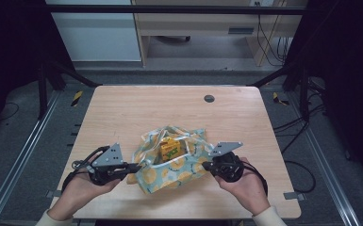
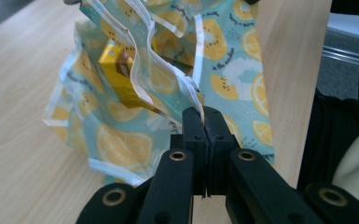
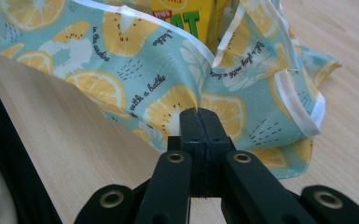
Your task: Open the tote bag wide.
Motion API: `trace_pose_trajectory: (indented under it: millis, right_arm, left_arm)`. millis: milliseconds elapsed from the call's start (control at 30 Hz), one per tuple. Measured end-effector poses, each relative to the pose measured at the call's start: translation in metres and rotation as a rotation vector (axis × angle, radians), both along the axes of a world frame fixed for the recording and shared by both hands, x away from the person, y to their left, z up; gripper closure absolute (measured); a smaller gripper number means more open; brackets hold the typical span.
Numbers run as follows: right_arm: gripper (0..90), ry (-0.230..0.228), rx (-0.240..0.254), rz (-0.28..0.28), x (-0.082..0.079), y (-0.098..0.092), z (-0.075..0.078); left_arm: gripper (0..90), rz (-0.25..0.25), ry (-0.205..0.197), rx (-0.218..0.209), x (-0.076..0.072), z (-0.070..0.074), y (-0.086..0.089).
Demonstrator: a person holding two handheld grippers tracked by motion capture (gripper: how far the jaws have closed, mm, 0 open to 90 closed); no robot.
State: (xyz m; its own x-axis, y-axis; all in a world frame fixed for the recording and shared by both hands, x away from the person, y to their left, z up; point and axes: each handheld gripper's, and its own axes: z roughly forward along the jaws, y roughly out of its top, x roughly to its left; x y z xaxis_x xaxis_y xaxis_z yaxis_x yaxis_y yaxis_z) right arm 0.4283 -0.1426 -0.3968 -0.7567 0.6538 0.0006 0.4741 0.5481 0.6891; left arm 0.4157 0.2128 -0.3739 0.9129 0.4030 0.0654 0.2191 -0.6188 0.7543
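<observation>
Lower centre of table point(image 1: 122, 108): lemon-print bag point(image 1: 179, 170), yellow carton point(image 1: 169, 149) inside. Left gripper point(image 1: 139, 165) clamped on bag's left edge; right gripper point(image 1: 206, 165) clamped on its right edge.

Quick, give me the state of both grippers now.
Left gripper: closed, pinching the edge of the lemon-print bag.
Right gripper: closed, pinching the same bag's fabric on the other side.

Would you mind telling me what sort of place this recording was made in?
Probably a lab recording station: a wooden table sits inside a dark metal frame, with loose cables on the floor behind.
</observation>
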Motion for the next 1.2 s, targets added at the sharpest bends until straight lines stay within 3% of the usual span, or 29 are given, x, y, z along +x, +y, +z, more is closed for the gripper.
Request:
trace_pose_trajectory:
  millis: [133,333,467,1033,1200]
  right_arm:
    - [90.0,0.020,-0.006,0.005,0.001,0.003,-0.010]
    - [90.0,0.047,-0.028,0.009,0.002,0.009,-0.024]
    - [90.0,0.058,-0.041,0.016,0.004,0.012,-0.030]
    - [87.6,0.084,-0.056,0.020,0.009,0.018,-0.043]
    - [74.0,0.075,-0.047,0.012,0.008,0.018,-0.039]
  left_arm:
    - [89.4,0.000,0.024,0.015,0.001,-0.015,0.000]
    - [89.5,0.039,0.068,0.020,0.008,-0.040,0.006]
    - [89.4,0.053,0.084,0.040,0.012,-0.050,0.008]
    - [88.8,0.097,0.088,0.082,0.019,-0.063,0.009]
    - [88.7,0.100,0.089,0.073,0.019,-0.063,0.008]
